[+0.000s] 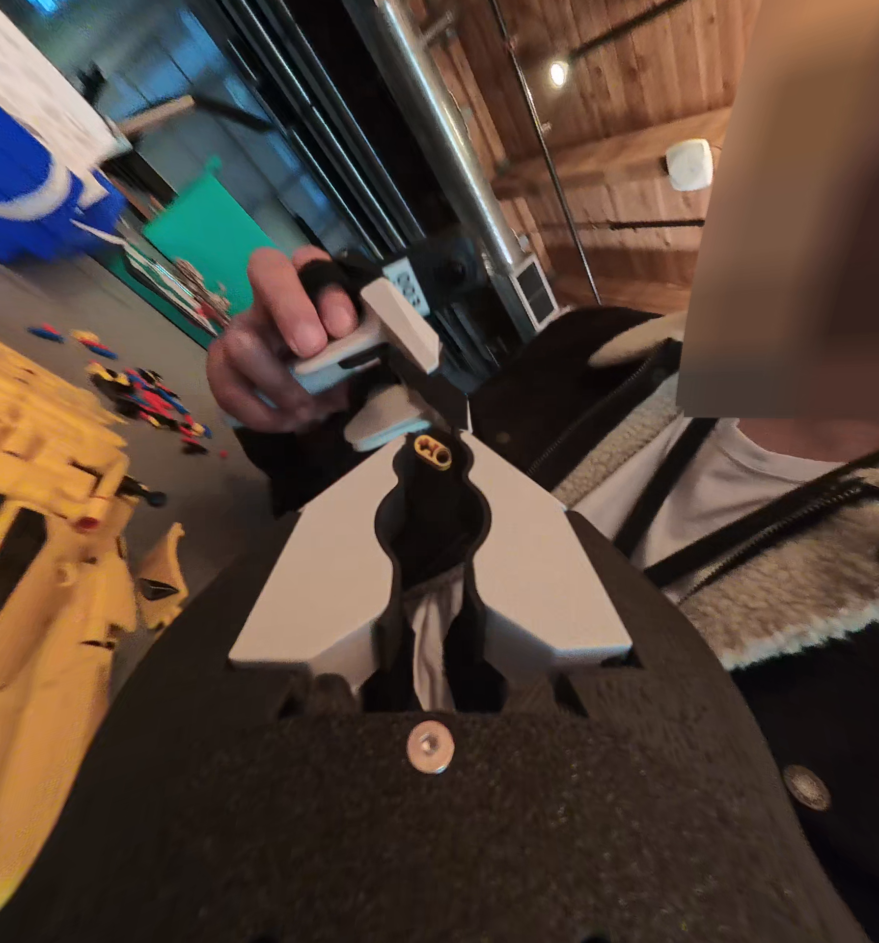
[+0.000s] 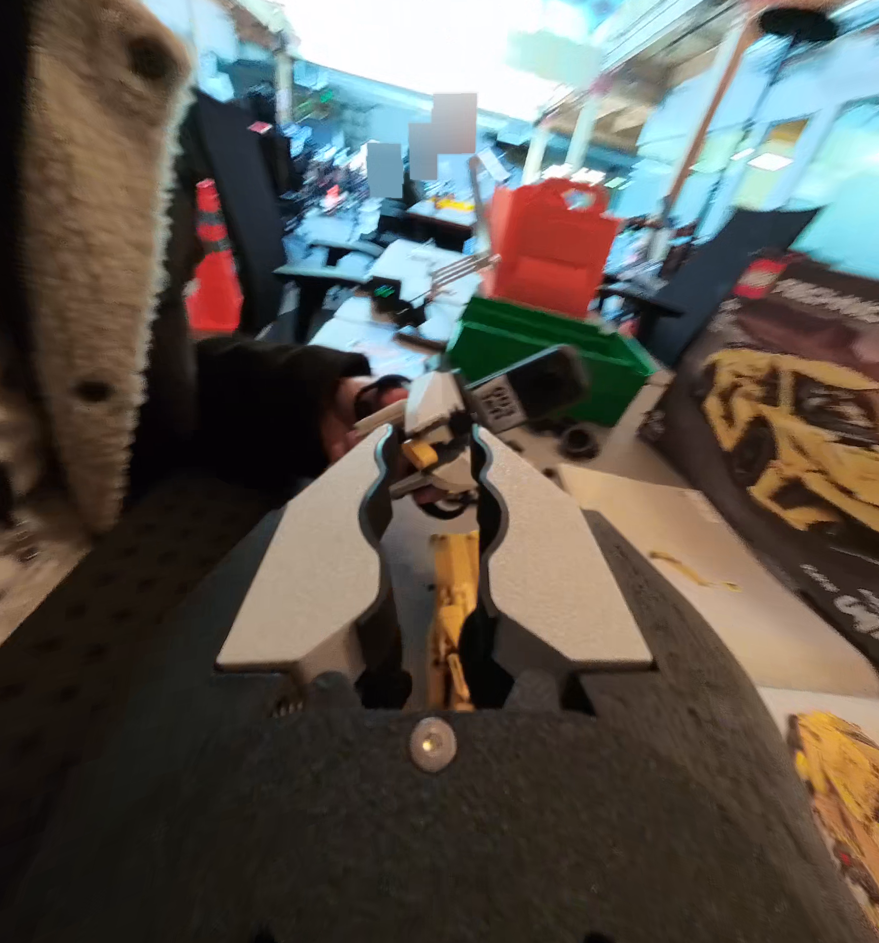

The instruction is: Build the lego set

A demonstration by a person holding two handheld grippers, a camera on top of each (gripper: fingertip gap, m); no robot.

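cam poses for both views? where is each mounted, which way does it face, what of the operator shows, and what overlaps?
Left wrist view: on the left hand-held gripper, tilted up toward the person; it pinches a yellow piece; jacket and the hand on the other gripper show.
Right wrist view: on the right hand-held gripper, facing across the table to a box and green bin; sleeve and jacket show.
Shared: each sees the other gripper, yellow piece and jacket.
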